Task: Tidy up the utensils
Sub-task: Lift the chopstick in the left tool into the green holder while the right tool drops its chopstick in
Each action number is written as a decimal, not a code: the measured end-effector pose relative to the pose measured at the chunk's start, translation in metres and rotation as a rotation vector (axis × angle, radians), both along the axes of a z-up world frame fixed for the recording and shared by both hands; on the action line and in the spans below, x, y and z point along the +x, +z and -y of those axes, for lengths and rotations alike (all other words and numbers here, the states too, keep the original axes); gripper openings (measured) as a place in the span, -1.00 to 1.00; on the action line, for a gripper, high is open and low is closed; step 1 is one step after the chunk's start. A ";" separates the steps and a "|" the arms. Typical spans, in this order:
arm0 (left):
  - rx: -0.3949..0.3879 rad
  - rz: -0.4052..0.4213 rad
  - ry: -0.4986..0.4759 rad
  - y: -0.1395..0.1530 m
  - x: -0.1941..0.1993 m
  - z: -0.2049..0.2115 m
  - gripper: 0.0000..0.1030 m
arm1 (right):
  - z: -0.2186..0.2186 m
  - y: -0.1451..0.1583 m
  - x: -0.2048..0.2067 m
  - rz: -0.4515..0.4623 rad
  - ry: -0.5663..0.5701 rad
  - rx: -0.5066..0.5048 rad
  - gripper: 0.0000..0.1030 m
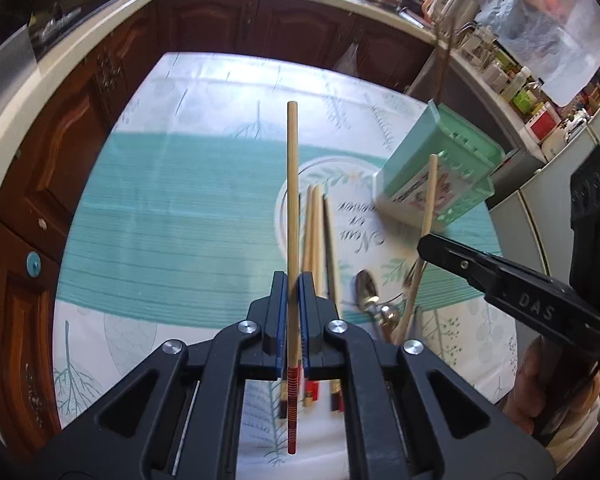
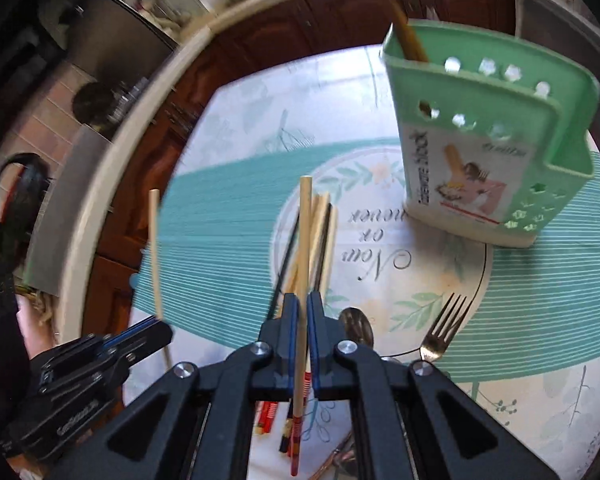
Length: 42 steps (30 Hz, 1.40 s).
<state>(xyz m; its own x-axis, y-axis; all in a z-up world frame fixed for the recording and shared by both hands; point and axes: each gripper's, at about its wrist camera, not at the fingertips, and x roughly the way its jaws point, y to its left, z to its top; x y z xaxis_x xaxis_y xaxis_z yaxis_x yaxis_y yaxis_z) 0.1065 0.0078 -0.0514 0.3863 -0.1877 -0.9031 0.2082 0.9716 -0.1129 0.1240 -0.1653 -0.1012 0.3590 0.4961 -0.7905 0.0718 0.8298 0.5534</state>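
My left gripper is shut on a wooden chopstick with a red striped end, held above the table. My right gripper is shut on a second, similar chopstick. Each gripper shows in the other's view: the right gripper at the right, the left gripper at the lower left. Several loose chopsticks lie on the round tablecloth below. A spoon and a fork lie near them. A green utensil holder stands beyond with one brown stick in it.
The table stands in a kitchen corner, ringed by dark wooden cabinets under a pale counter. Bottles and jars crowd the counter to the right. A person's hand holds the right gripper.
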 end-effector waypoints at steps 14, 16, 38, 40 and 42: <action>-0.160 0.453 -0.060 0.143 0.046 0.122 -0.93 | 0.115 0.128 -0.031 0.524 -0.373 -0.042 -0.91; -0.195 0.509 -0.052 0.156 0.056 0.138 -0.93 | 0.129 0.141 -0.032 0.590 -0.433 -0.064 -0.91; -0.235 0.411 -0.064 0.006 0.133 0.163 -0.89 | 0.104 0.074 0.039 0.766 -0.140 -0.296 -0.90; -0.230 0.380 -0.067 0.001 0.127 0.159 -0.62 | 0.096 0.065 0.038 0.726 -0.082 -0.296 -0.87; -0.218 0.363 -0.036 -0.001 0.120 0.151 -0.06 | 0.092 0.057 0.039 0.676 -0.030 -0.281 -0.86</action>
<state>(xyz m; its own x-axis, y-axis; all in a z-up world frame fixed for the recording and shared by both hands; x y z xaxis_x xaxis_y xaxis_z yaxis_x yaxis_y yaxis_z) 0.2261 -0.1435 -0.0527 0.6618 -0.3783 -0.6473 0.3058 0.9245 -0.2277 0.1632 -0.2568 -0.0439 0.8237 0.2897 -0.4875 -0.1854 0.9500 0.2513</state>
